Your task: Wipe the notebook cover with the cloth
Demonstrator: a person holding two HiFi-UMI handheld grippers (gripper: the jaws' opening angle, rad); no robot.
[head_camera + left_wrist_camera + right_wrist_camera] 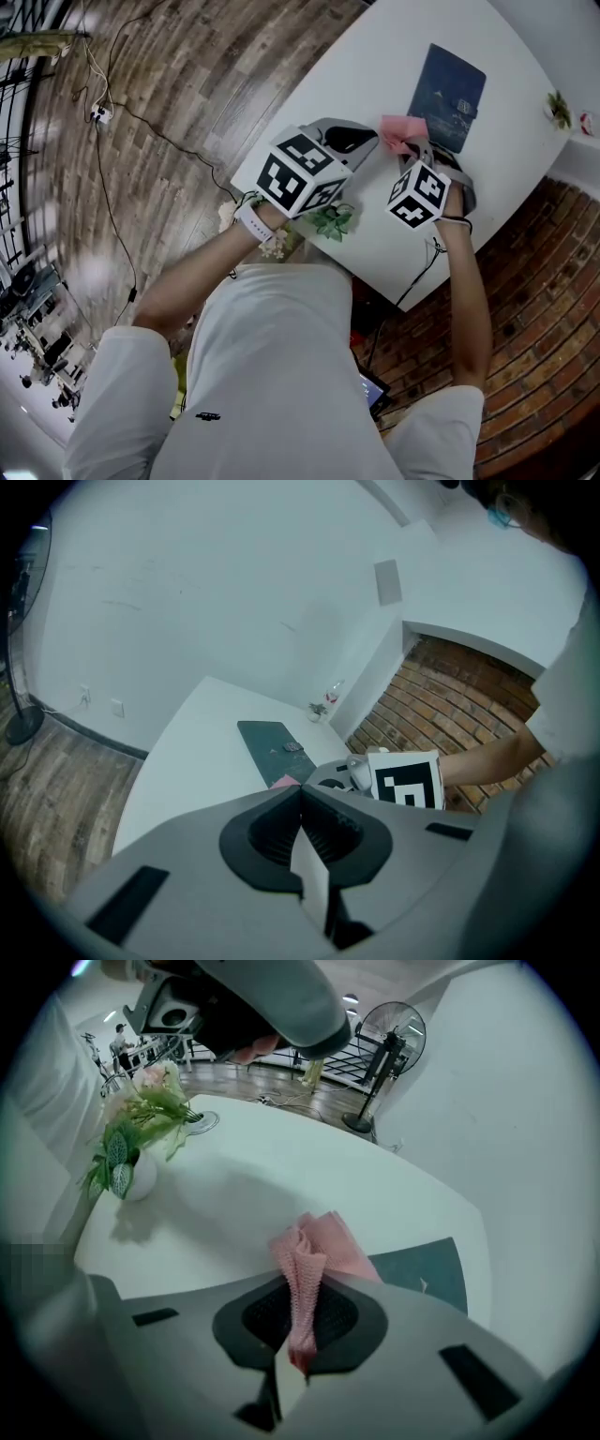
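- Person: white shirt [272, 375], both forearms reaching forward over the near edge of the counter [352, 89].
- Potted plant [330, 221]: green leaves and pale flowers in a round white pot, at the near edge of the counter, below and between the two claws in the head view.
- Left claw [302, 801]: jaws pressed together with nothing between them. It is held above the near part of the counter, just beside the right claw, and points toward the notebook.
- Right claw [298, 1290]: jaws closed on the cloth, which stands up out of the pads in a bunched fold.
- Cloth [314, 1246]: pink, with a waffle-like weave. It is gripped in the right claw and sits at the near end of the notebook. No view shows whether it touches the cover.
- Notebook [450, 92]: dark blue-grey cover, closed, lying flat on the counter past both claws, with a small clasp or emblem on its cover.
- Small plant [560, 109]: at the far end of the counter, well apart from the notebook.
- Surroundings: wooden floor [187, 94], brick wall [544, 319], and a standing fan [389, 1030] on the floor.
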